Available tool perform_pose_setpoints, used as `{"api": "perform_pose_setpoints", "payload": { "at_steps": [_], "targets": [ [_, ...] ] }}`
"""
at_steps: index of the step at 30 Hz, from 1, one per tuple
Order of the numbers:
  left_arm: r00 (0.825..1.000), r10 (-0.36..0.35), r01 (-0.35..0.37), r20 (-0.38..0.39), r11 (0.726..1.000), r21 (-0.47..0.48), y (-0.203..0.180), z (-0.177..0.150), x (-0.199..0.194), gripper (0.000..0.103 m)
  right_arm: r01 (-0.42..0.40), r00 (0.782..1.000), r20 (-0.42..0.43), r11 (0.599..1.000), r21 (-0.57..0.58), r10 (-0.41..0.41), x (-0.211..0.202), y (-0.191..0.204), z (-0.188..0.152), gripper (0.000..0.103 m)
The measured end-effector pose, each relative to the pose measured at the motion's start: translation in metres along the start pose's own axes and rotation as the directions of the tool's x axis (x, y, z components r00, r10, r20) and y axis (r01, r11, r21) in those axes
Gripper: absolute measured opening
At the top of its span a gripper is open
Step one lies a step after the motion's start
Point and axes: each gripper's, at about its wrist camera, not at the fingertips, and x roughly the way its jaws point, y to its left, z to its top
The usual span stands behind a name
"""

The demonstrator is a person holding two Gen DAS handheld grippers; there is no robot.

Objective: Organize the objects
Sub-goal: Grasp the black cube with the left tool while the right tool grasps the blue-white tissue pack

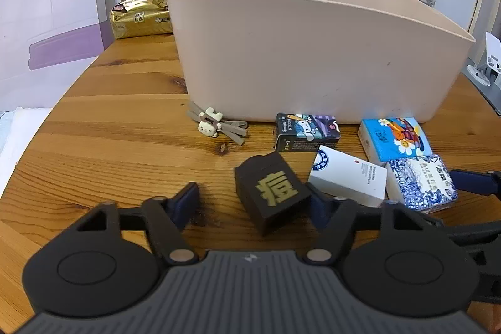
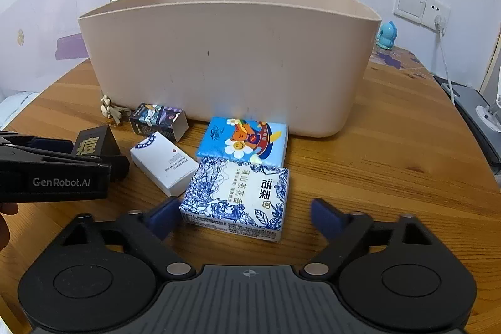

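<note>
On the wooden table (image 1: 94, 130), the left gripper (image 1: 255, 199) stands spread wide around a dark brown box (image 1: 272, 193) with a gold character on its face; the box sits between the blue pads, nearer the right one, turned at an angle, its long axis running from near-right to far-left. The right gripper (image 2: 244, 216) is likewise spread, its fingers flanking the near end of a blue-and-white tissue pack (image 2: 238, 196) lying flat, long axis crosswise; whether the left pad touches it I cannot tell. Just behind lies a blue cartoon tissue pack (image 2: 244, 141), beside it a white box (image 2: 164, 163) angled toward the near right, and a small cartoon-printed box (image 2: 158, 121). All sit in front of the beige bin (image 2: 225, 58), with a small bear clip (image 1: 211, 122) at its left corner.
</note>
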Motion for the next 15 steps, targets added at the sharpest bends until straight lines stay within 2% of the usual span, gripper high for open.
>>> {"api": "perform_pose_setpoints", "payload": {
  "at_steps": [1, 3, 5, 9, 15],
  "targets": [
    [1.000, -0.002, 0.002, 0.002, 1.000, 0.002, 0.000, 0.000, -0.001, 0.061, -0.002, 1.000, 0.002, 1.000, 0.002, 0.002, -0.001, -0.001, 0.000, 0.080],
    [1.000, -0.011, 0.011, 0.004, 1.000, 0.007, -0.001, -0.001, -0.002, 0.045, -0.004, 1.000, 0.006, 1.000, 0.001, 0.004, -0.003, -0.001, 0.001, 0.064],
    [1.000, -0.017, 0.016, 0.004, 1.000, 0.012, -0.002, -0.001, -0.004, 0.039, -0.010, 1.000, 0.004, 1.000, 0.005, 0.010, -0.005, -0.002, 0.000, 0.063],
    [1.000, -0.020, 0.020, 0.005, 1.000, 0.006, 0.002, -0.003, -0.006, 0.034, -0.018, 1.000, 0.005, 1.000, 0.010, 0.018, -0.009, -0.004, -0.002, 0.062],
    [0.999, -0.037, 0.037, -0.001, 0.999, -0.001, 0.010, -0.009, -0.016, 0.034, -0.028, 0.999, 0.020, 0.999, 0.018, 0.028, -0.024, -0.011, -0.002, 0.062]
  ]
}}
